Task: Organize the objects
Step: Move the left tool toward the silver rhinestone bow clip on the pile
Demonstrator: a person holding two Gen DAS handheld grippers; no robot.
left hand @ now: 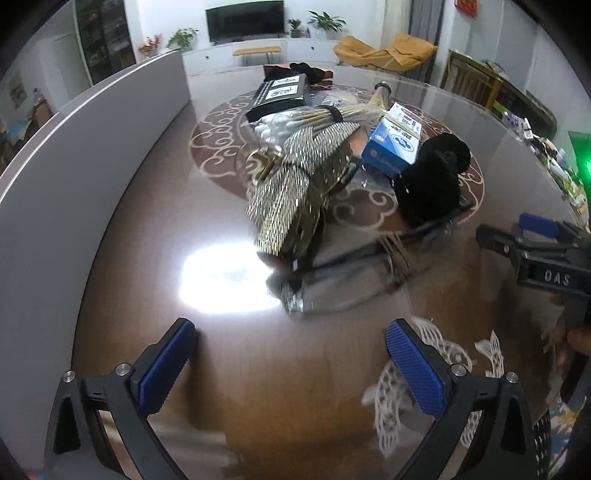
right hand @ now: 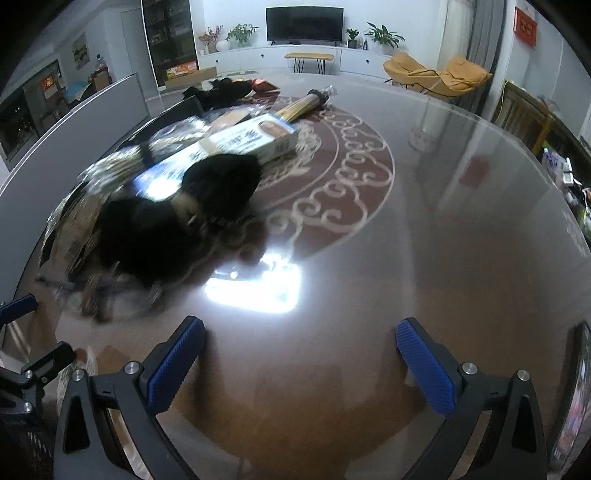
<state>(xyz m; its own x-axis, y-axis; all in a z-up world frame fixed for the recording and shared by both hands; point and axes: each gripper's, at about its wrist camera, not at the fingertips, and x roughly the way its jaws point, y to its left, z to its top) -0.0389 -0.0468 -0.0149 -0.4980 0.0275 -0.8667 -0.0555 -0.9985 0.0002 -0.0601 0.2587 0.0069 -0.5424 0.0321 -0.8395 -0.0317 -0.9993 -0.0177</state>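
Lettering "DAS" on right hand-held gripper (left hand: 532, 236), blue box (left hand: 393, 138) with unreadable print

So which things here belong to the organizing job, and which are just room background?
For the job: sequined gold piece, blue box, black fluffy item, stick bundle, black package.
Background: television, yellow chair, potted plants, small bench.

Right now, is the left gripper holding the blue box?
No, the left gripper has its fingers wide apart with nothing between them, and the blue box lies farther off in the pile on the table.
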